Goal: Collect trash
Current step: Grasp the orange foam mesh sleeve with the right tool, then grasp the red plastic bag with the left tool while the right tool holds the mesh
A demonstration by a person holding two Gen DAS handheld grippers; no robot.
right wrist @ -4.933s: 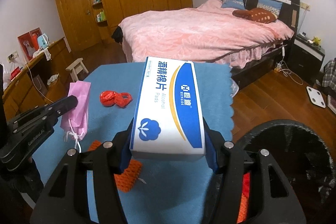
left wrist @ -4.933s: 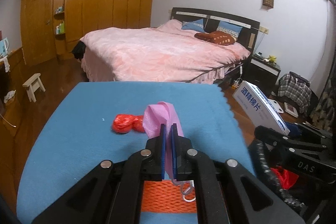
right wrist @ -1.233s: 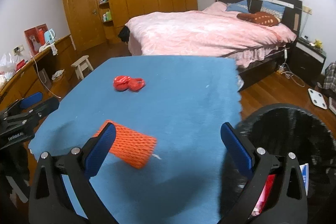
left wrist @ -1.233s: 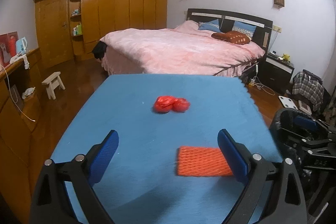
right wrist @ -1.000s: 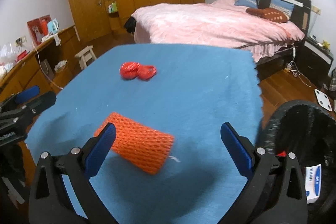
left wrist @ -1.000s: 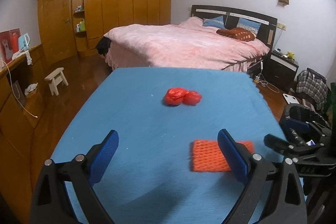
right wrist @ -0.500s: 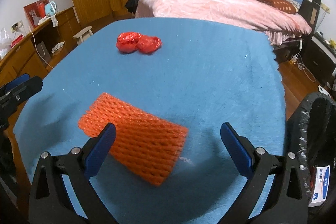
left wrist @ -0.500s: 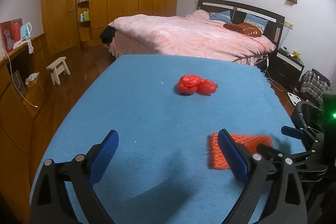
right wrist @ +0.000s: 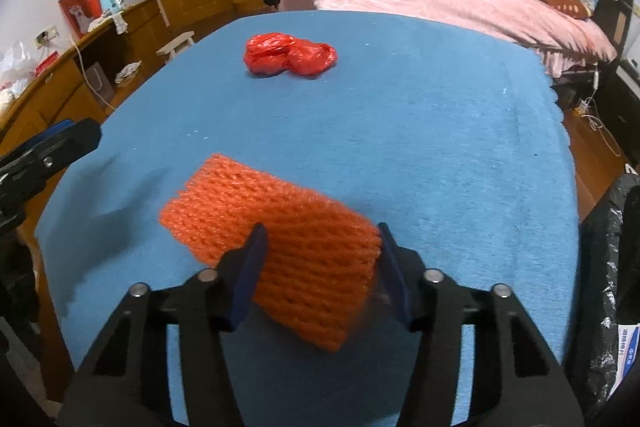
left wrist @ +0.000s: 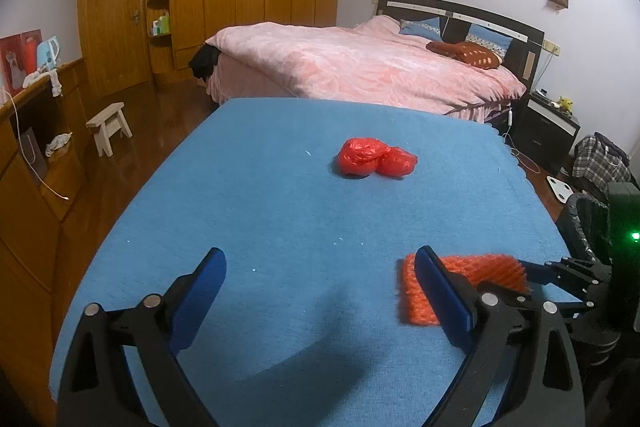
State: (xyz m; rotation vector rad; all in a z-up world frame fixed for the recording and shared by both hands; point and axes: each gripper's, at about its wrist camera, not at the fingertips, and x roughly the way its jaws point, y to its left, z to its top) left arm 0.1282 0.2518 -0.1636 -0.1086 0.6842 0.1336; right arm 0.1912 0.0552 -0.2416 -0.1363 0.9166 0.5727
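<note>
Our left gripper (left wrist: pixel 318 291) hung spread and empty over the blue table (left wrist: pixel 280 211), the red bag (left wrist: pixel 374 158) ahead. Our right gripper (right wrist: pixel 320 259) straddled the orange foam net's (right wrist: pixel 276 227) near end, fingers part-closed, grip unclear; its long axis ran left-away. The bin (right wrist: pixel 612 267) stood right.
</note>
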